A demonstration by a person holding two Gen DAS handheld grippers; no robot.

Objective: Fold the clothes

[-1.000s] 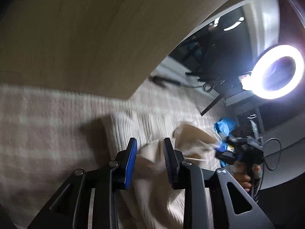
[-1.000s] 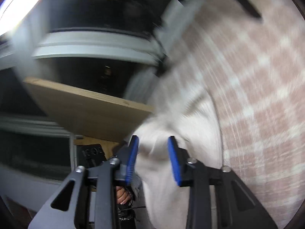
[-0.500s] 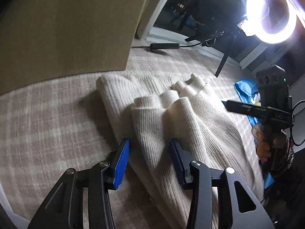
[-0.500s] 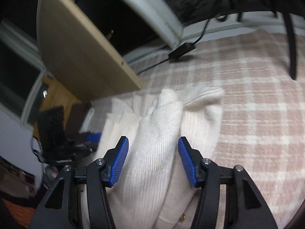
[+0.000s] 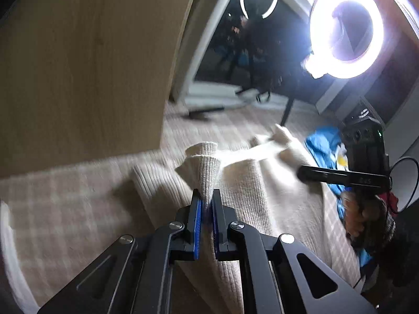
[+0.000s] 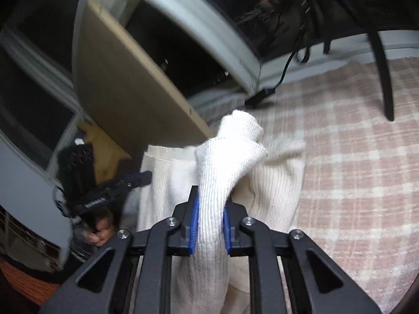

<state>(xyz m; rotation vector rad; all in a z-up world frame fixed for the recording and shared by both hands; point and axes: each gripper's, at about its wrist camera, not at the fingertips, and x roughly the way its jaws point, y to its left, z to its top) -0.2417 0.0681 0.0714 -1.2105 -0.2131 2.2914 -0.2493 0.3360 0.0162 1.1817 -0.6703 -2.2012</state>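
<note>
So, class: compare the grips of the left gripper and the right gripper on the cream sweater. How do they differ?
The left gripper pinches a thin fold of the cream sweater, jaws nearly touching; the right gripper clamps a thicker bunch, jaws further apart. Both have just been closing, and both blue-padded pairs now press on the knit above the checked blanket.

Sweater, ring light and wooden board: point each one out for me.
sweater [image 6: 225, 162], right wrist view, on the bunched ribbed knit.
ring light [image 5: 318, 28], left wrist view, on the glowing ring.
wooden board [image 5: 78, 65], left wrist view, on its flat face.
</note>
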